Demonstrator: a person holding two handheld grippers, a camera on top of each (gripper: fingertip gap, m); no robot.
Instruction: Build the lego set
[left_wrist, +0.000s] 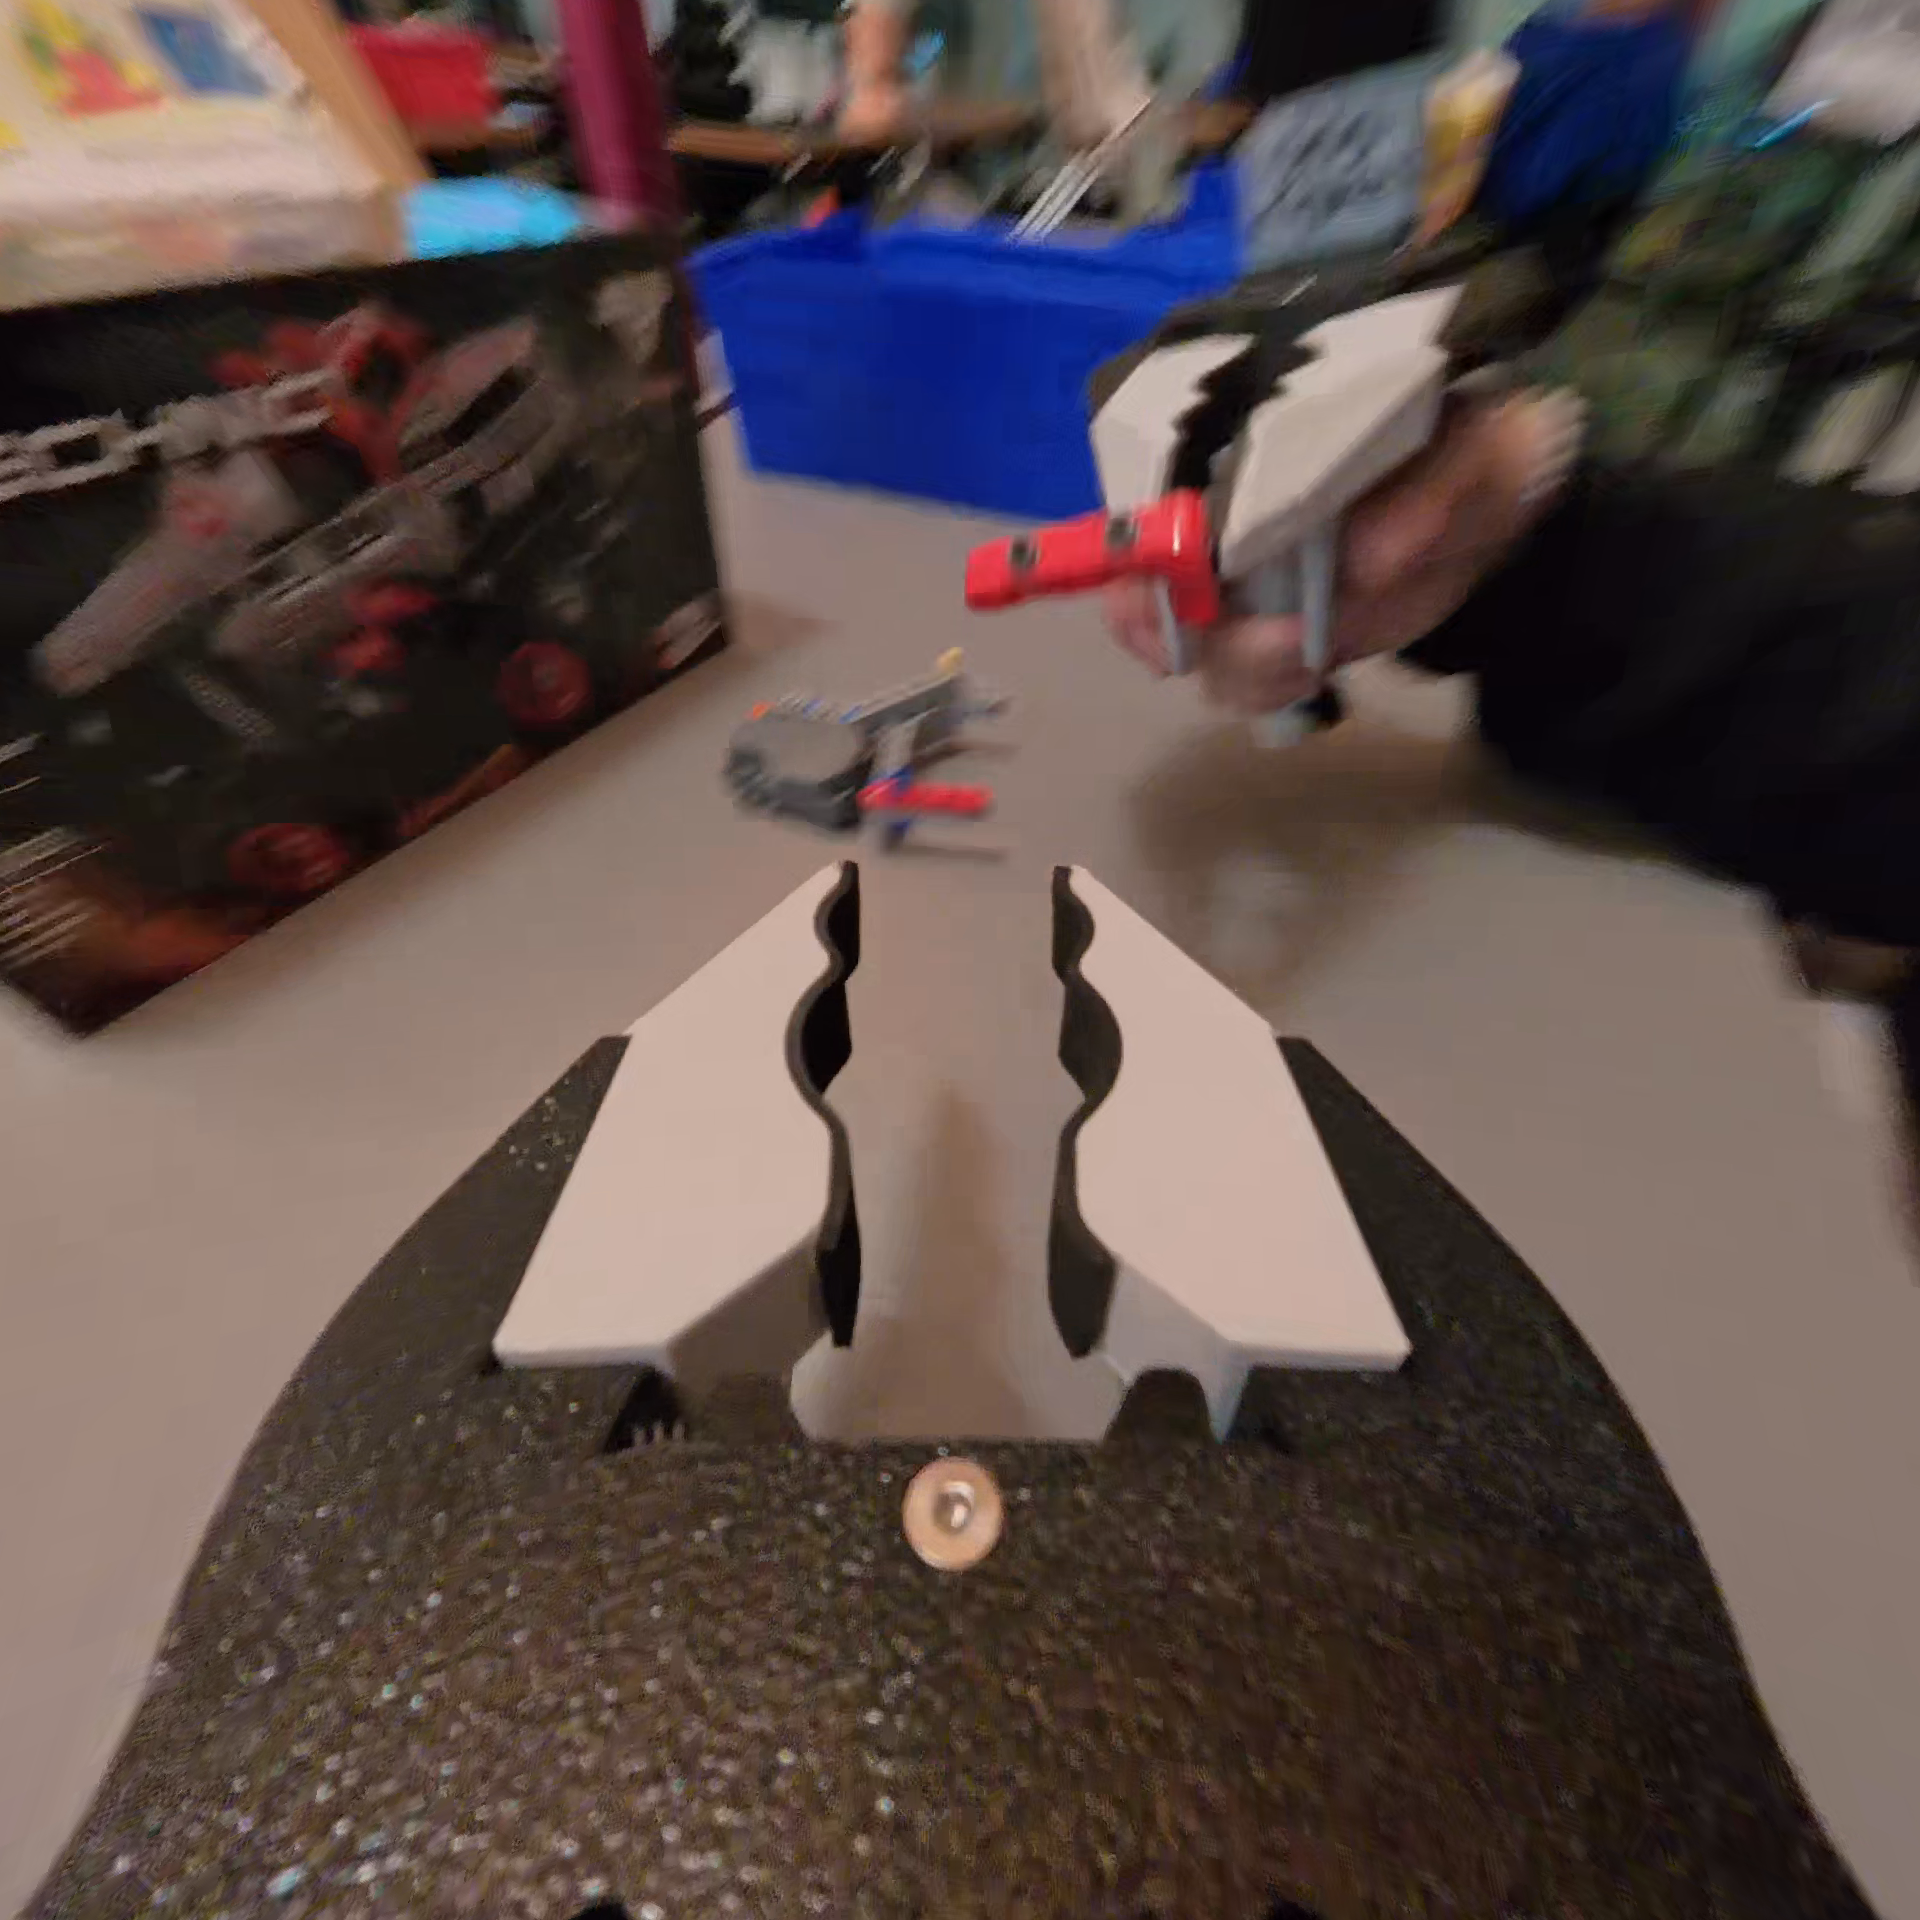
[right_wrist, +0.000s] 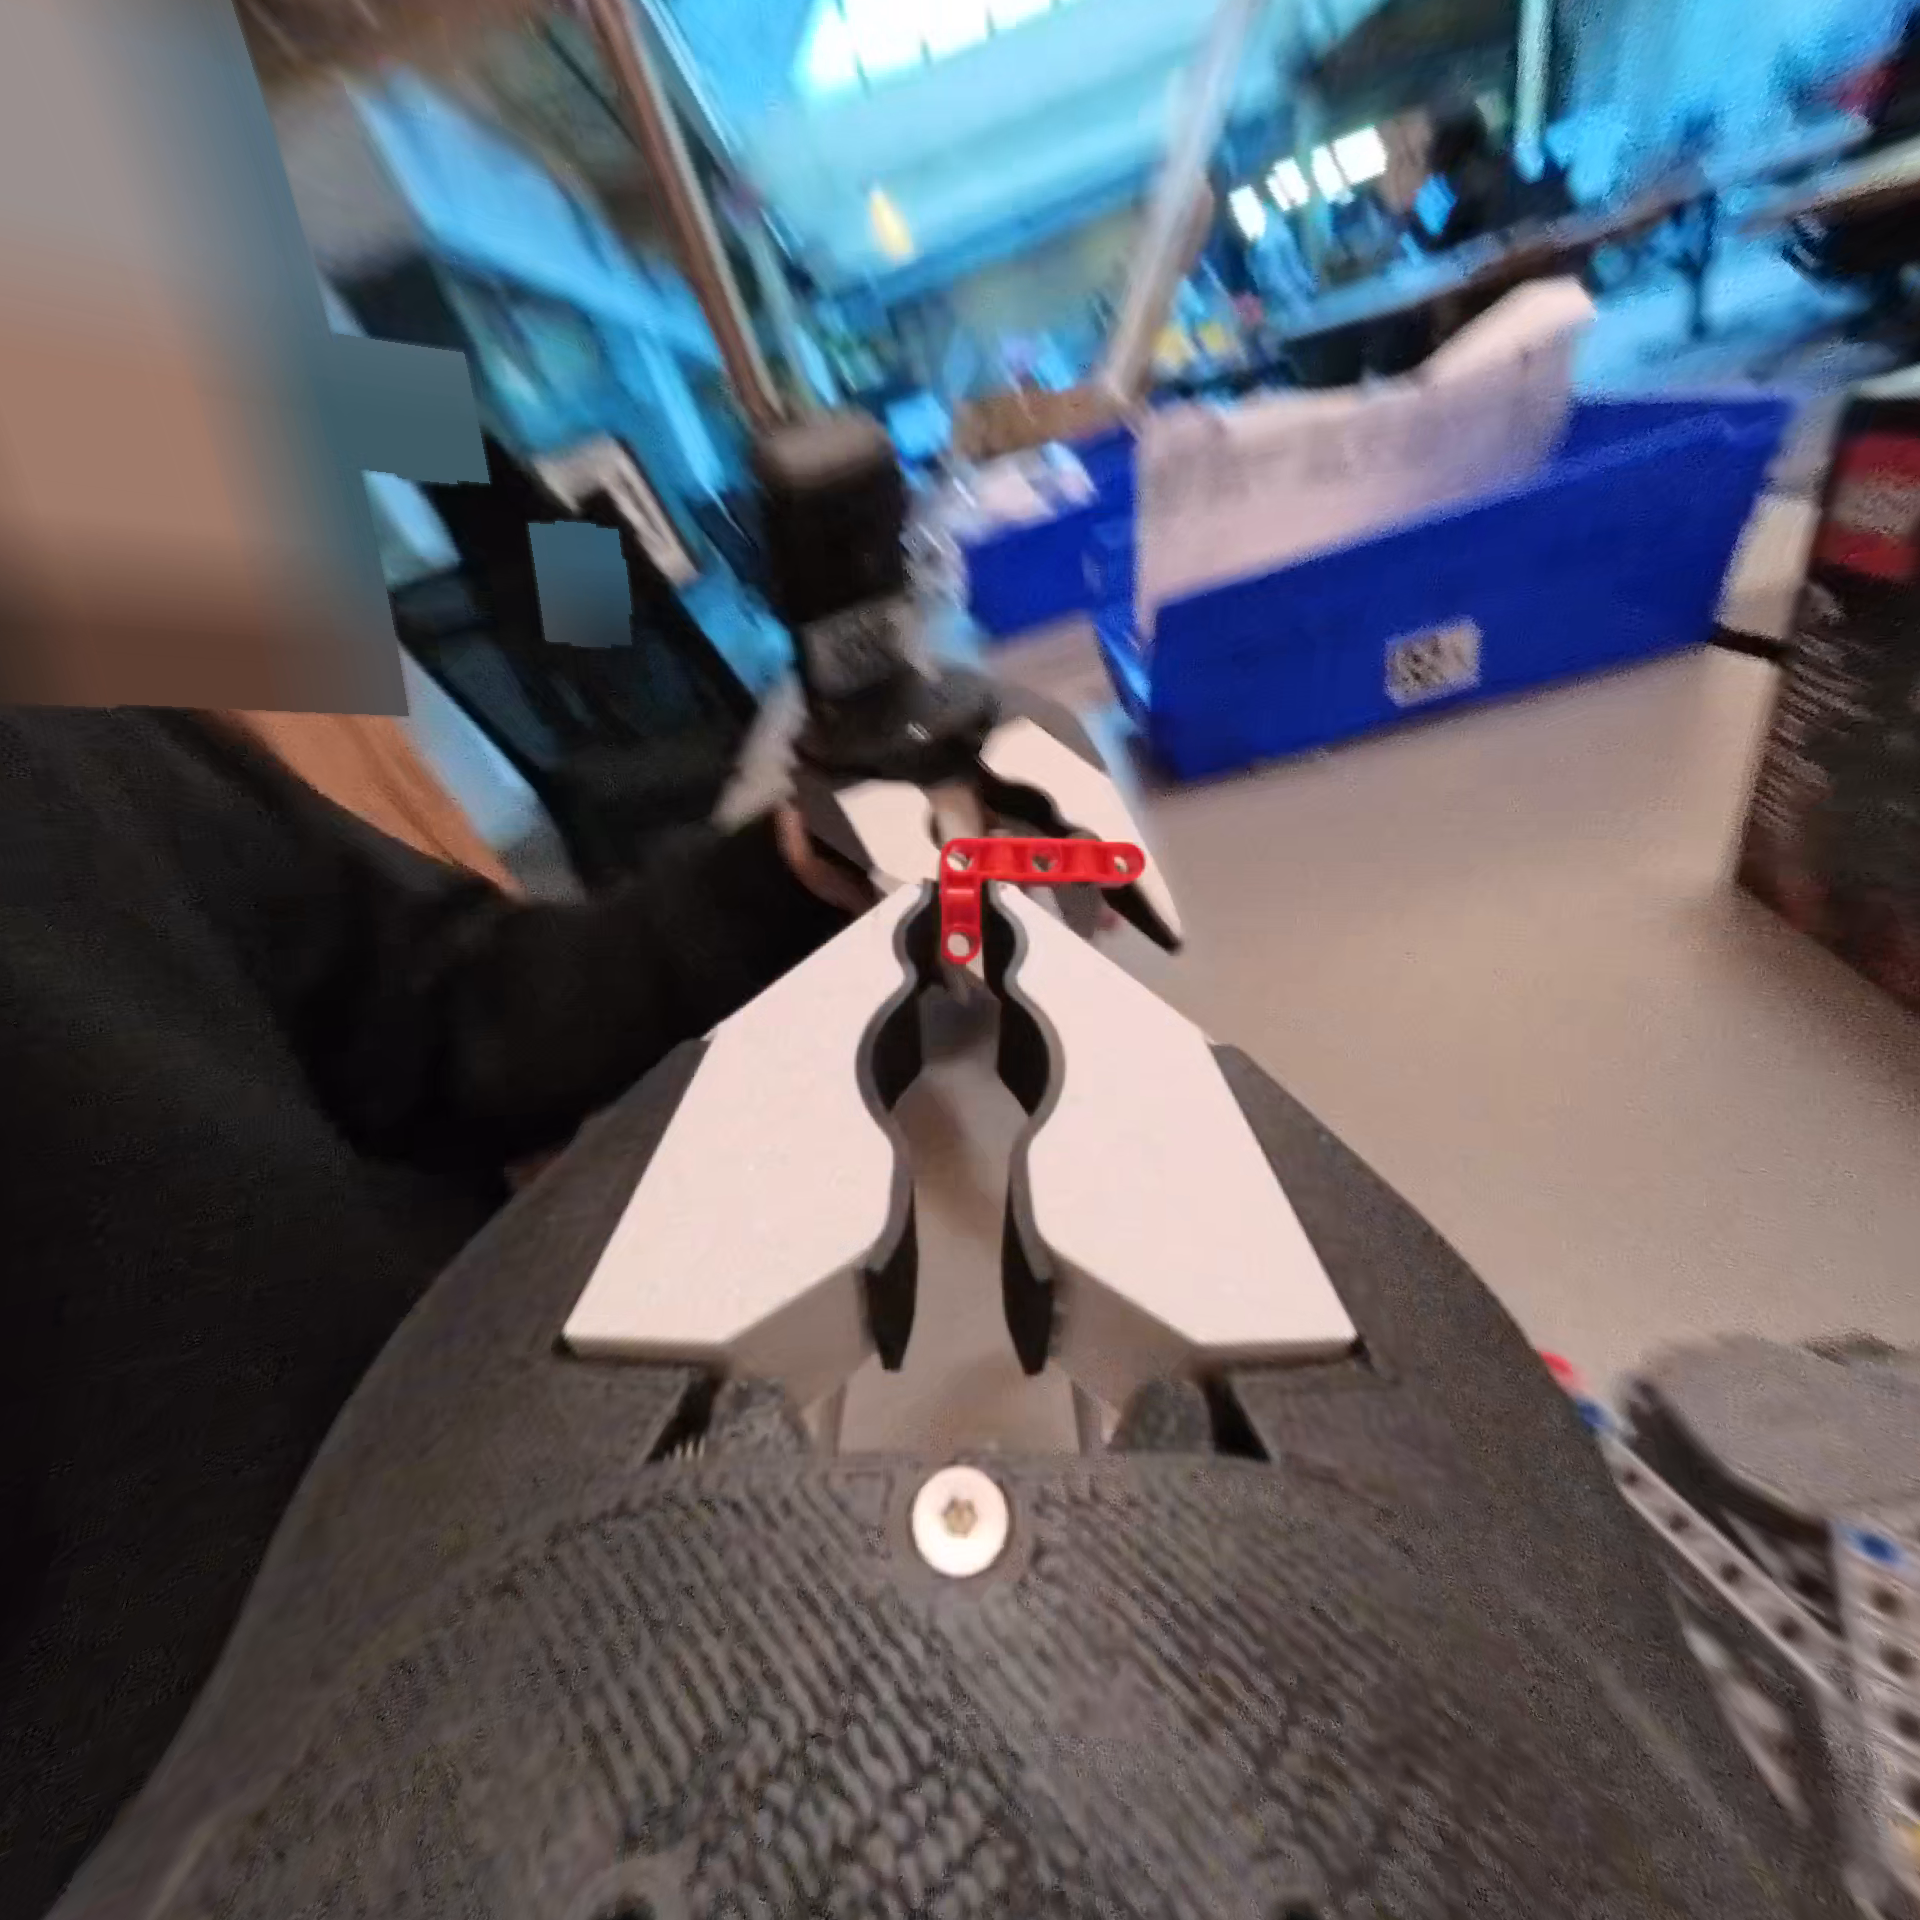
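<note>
The red L-shaped plastic lego beam (right_wrist: 995, 883) looks glossy and smooth. Each gripper's speckled black body (left_wrist: 935, 1714) is rough and matt; its pale grey fingers (left_wrist: 707, 1143) look smooth, matt plastic.

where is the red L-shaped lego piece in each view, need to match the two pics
Left wrist view: the red L-shaped lego piece is upper right of centre, held in the right gripper, above the table.
Right wrist view: it sits just above centre, pinched at the fingertips of that view's own gripper, long arm pointing right.
Shared landmark: the blue bin at the back of the table.
</note>
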